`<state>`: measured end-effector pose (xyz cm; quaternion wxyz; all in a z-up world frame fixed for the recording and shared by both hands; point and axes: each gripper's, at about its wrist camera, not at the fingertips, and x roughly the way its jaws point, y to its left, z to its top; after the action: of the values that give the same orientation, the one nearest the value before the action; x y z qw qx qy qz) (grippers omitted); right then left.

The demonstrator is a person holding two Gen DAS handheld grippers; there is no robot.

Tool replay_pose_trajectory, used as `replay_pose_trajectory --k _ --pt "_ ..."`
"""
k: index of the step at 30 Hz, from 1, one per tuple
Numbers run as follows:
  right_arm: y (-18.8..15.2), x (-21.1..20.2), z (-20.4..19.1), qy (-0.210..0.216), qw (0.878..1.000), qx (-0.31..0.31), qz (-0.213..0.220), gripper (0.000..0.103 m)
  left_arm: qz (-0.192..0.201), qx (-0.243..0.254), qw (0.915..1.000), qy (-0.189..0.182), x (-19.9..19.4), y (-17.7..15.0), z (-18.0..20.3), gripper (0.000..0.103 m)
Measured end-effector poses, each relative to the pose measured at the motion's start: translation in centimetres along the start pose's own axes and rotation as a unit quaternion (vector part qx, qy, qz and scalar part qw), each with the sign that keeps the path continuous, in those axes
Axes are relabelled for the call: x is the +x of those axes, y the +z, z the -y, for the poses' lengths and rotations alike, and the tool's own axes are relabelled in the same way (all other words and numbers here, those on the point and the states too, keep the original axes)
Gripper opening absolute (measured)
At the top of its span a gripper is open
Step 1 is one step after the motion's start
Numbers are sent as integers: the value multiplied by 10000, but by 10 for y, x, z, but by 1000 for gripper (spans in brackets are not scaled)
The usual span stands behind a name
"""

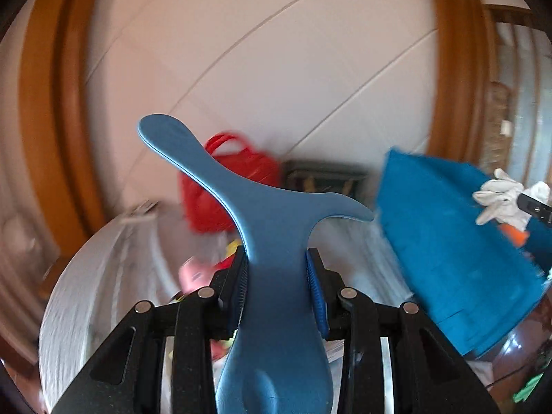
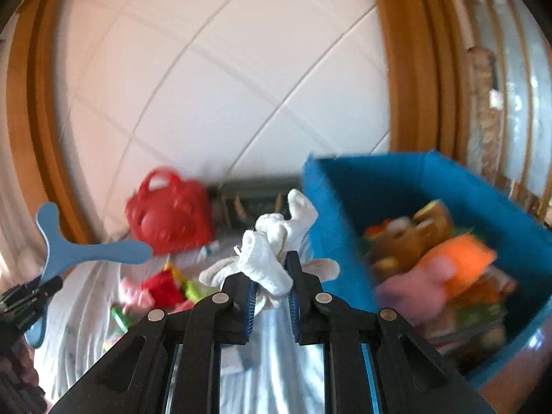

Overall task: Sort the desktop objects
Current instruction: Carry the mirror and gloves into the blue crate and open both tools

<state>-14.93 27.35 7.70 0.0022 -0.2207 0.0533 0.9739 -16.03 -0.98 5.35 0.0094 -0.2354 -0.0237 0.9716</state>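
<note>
Hand-held gripper on the left (image 1: 276,286) was clamped on a blue boomerang (image 1: 265,227), a three-armed flat toy, its jaws closed narrow against the stem so that two arms stood up clear of the worktop (image 1: 103,276). The right hand-held gripper (image 2: 270,288) was pinched almost fully together on a white glove (image 2: 265,262), whose limp fingers stuck out above and to both sides of the jaws. Both things were held in the air, off the pale cloth that covered the worktop.

Judged from this, the step in hand was the carry: each item had been picked and was on its way to the blue bin (image 2: 396,179), which stood to the right of both grippers and already held soft toys. The next move would call for bringing each gripper over the bin's open top, clear of its near wall, before the jaws let go; the boomerang's wide arms could catch on the rim, and the glove might cling to the pads.

Counted: two hand-held grippers, one boomerang, one white glove, one blue bin, one red bag (image 2: 169,210) at the back by the wall. The small toys left on the cloth (image 2: 162,289) and those in the bin were too blurred to count.
</note>
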Motion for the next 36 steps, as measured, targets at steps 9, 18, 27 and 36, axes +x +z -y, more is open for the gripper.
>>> replay_pose_trajectory --k 9,18,27,36 --pt "34 -46 132 -640 9968 47 484 16 496 273 9928 -1054 -11 51 176 32" --pt "24 -27 256 -903 9957 195 10 16 -252 684 9852 -1551 41 52 357 32" --pt "6 1 302 -848 9949 257 -491 16 -797 1057 9823 -1326 78 40 426 32" --pt "-1 27 319 -1026 9900 128 -956 25 -1009 1000 9837 -1099 90 33 432 54"
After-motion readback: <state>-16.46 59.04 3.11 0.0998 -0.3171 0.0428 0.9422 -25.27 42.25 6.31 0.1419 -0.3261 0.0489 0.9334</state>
